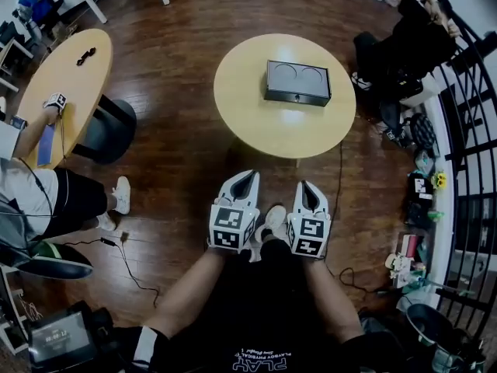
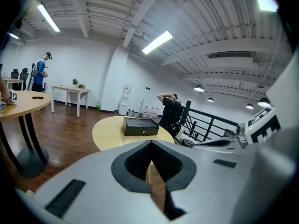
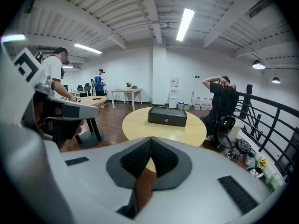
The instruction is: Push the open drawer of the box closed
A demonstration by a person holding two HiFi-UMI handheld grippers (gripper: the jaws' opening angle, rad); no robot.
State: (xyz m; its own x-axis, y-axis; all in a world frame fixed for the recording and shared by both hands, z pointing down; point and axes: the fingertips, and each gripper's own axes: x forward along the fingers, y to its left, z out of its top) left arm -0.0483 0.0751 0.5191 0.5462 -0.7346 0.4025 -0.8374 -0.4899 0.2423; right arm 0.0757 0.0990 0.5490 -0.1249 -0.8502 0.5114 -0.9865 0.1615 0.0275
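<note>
A black box (image 1: pixel 297 82) with a small round knob on its front sits on the round yellow table (image 1: pixel 256 123); its drawer front looks flush with the body. The box also shows in the left gripper view (image 2: pixel 140 126) and the right gripper view (image 3: pixel 167 115). My left gripper (image 1: pixel 248 179) and right gripper (image 1: pixel 307 186) hang side by side well short of the table, over the wooden floor. Both have their jaws shut with nothing between them. The fingertips meet in each gripper view (image 2: pixel 151 143) (image 3: pixel 150 140).
A second round table (image 1: pixel 62 84) stands at the left with a person leaning on it. A seated person (image 1: pixel 411 37) is at the far right beside a black railing (image 1: pixel 466 130). Bags and clutter lie along the right side, and a cable trails on the floor.
</note>
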